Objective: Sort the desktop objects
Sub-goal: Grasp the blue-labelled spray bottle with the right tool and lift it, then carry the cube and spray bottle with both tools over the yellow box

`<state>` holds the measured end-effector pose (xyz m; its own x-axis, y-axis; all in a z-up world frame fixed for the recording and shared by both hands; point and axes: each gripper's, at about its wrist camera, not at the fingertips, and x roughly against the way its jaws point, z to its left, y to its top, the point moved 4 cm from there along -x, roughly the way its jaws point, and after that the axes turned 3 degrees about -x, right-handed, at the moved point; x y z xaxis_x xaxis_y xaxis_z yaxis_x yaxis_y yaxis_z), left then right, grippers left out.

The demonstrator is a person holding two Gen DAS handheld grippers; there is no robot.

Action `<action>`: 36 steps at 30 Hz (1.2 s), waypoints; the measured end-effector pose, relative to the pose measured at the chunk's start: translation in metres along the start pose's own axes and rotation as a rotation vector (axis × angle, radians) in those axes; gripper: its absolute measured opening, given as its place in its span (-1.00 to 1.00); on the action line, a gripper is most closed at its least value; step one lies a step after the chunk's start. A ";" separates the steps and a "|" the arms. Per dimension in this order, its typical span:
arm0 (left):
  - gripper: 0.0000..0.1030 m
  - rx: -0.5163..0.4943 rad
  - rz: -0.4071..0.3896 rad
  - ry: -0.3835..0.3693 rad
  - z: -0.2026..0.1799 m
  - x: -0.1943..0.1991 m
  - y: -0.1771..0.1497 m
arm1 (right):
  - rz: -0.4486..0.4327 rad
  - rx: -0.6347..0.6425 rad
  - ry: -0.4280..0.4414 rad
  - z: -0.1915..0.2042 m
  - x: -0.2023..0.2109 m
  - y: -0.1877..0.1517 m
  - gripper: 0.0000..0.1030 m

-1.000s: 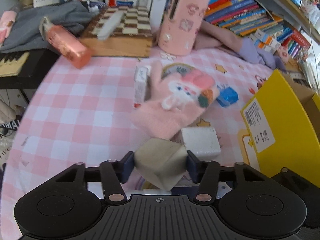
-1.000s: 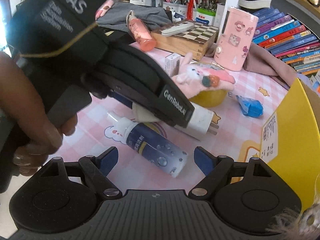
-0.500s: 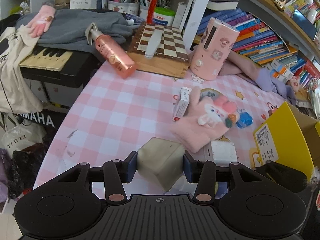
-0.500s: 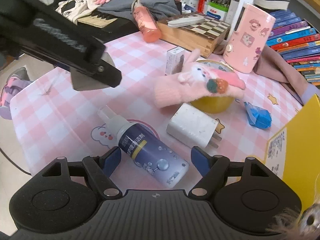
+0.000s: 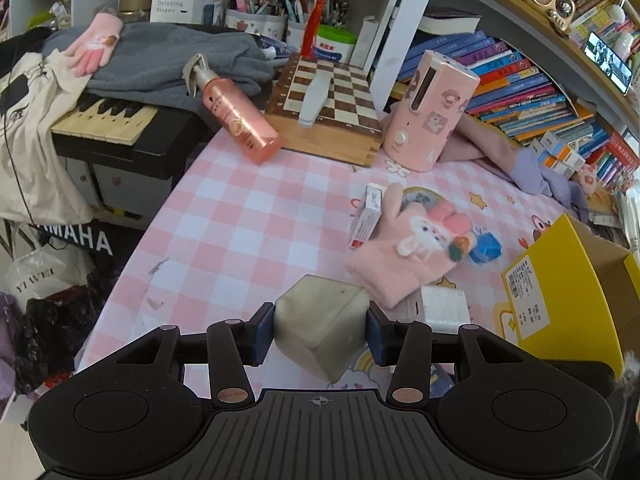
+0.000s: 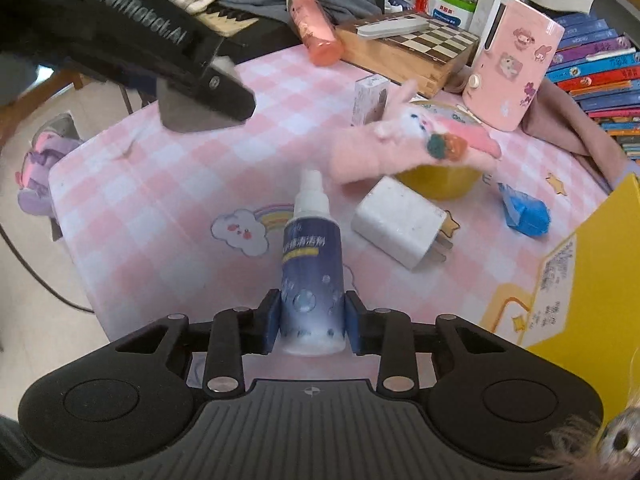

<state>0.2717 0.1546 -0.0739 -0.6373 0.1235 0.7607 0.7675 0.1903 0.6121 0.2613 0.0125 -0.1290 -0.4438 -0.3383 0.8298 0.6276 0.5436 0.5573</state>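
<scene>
My left gripper [image 5: 320, 330] is shut on a greyish-white cube block [image 5: 322, 330] and holds it well above the pink checked table [image 5: 240, 232]; the block also shows in the right wrist view [image 6: 192, 114], high at the left. My right gripper [image 6: 312, 320] is shut on a dark blue spray bottle [image 6: 312, 276] with a white cap, low over the table. A white charger plug [image 6: 398, 226], a pink bunny glove [image 6: 404, 148] over a yellow bowl [image 6: 438, 184], a blue wrapped packet [image 6: 526, 212] and a small white box [image 6: 370, 98] lie on the table.
A yellow cardboard box [image 6: 592, 288] stands open at the right. A chessboard box [image 5: 328, 116], a pink spray bottle [image 5: 236, 120] and a pink humidifier [image 5: 432, 112] stand at the back. Books fill the right shelf. A keyboard [image 5: 108, 120] and clothes lie beyond the left table edge.
My left gripper has risen and pulled back with the block. My right gripper went from open behind the blue spray bottle to shut on it; the bottle now points forward.
</scene>
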 end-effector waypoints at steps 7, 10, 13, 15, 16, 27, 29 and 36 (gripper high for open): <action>-0.13 -0.010 -0.027 -0.006 -0.006 0.015 -0.005 | -0.004 -0.103 0.043 -0.009 -0.001 0.002 -0.42; -0.13 -0.016 -0.046 -0.007 -0.007 0.024 -0.007 | -0.011 -0.177 0.051 -0.014 0.006 -0.002 -0.42; -0.14 -0.012 -0.059 -0.013 -0.008 0.032 -0.010 | -0.041 -0.203 0.048 -0.013 0.020 -0.003 -0.42; -0.14 -0.011 -0.068 -0.019 -0.009 0.037 -0.013 | -0.062 -0.211 0.045 -0.010 0.030 -0.003 -0.42; -0.14 -0.011 -0.073 -0.022 -0.010 0.040 -0.015 | -0.073 -0.216 0.044 -0.009 0.035 -0.004 -0.42; -0.14 0.004 -0.132 -0.083 -0.024 0.080 -0.041 | -0.195 -0.301 -0.018 -0.004 0.091 -0.014 -0.42; -0.14 0.009 -0.141 -0.099 -0.026 0.088 -0.047 | -0.214 -0.330 -0.028 -0.006 0.101 -0.020 -0.42; -0.15 0.032 -0.173 -0.169 -0.035 0.118 -0.070 | -0.255 -0.397 -0.062 0.000 0.138 -0.046 -0.42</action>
<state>0.1449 0.1219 -0.0196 -0.7633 0.2476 0.5967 0.6454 0.2530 0.7207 0.1716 -0.0589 -0.0403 -0.6452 -0.3701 0.6684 0.6843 0.1092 0.7209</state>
